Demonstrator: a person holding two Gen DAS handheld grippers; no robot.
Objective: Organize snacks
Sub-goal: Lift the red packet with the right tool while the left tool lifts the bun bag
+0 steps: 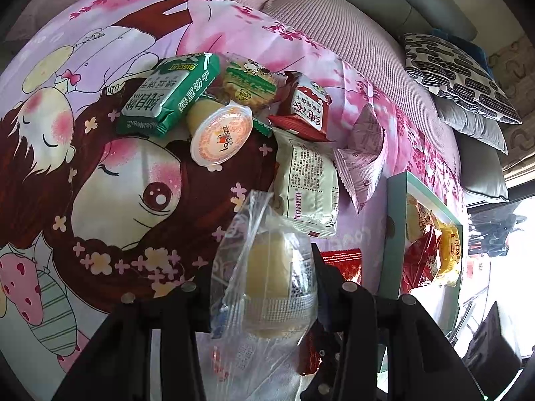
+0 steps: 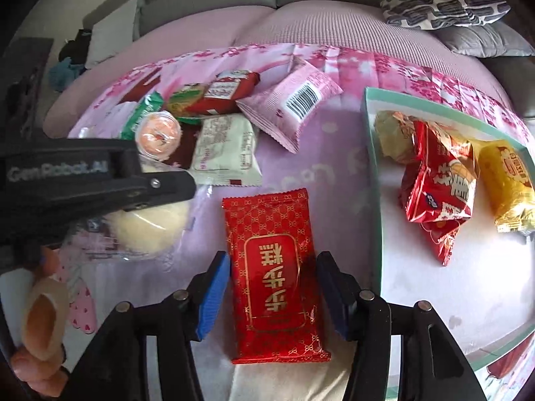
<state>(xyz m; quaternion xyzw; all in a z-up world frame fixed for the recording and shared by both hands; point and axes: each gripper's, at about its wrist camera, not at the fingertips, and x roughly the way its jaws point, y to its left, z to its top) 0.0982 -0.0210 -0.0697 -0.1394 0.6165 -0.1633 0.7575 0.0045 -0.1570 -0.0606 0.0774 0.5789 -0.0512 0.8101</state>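
A: Take the box (image 2: pixel 374 167) as the marker. It is the biggest thing, teal-rimmed, and already holds a red bag (image 2: pixel 441 190), a yellow packet (image 2: pixel 511 187) and a pale wrapped one. What lies beside it?

B: Just left of the box, flat on the pink printed cloth (image 2: pixel 334 153), is the red foil packet (image 2: pixel 274 274). The right gripper (image 2: pixel 274 294) straddles its lower half, jaws apart, blue pads clear of both long edges. Nothing is gripped there.

A: How would it handle?

B: Light and flat, I would judge, with slick, crinkly foil. Pinch across the narrow width near the middle, gently, since the cake inside may crumble.

A: And farther from the box?

B: The left gripper (image 1: pixel 264 287) is clamped on a clear plastic bag (image 1: pixel 264 267) with a pale bun inside: soft, squashable, the film loose. Beyond that sits the unsorted pile, the small jelly cup (image 1: pixel 222 135) among it.
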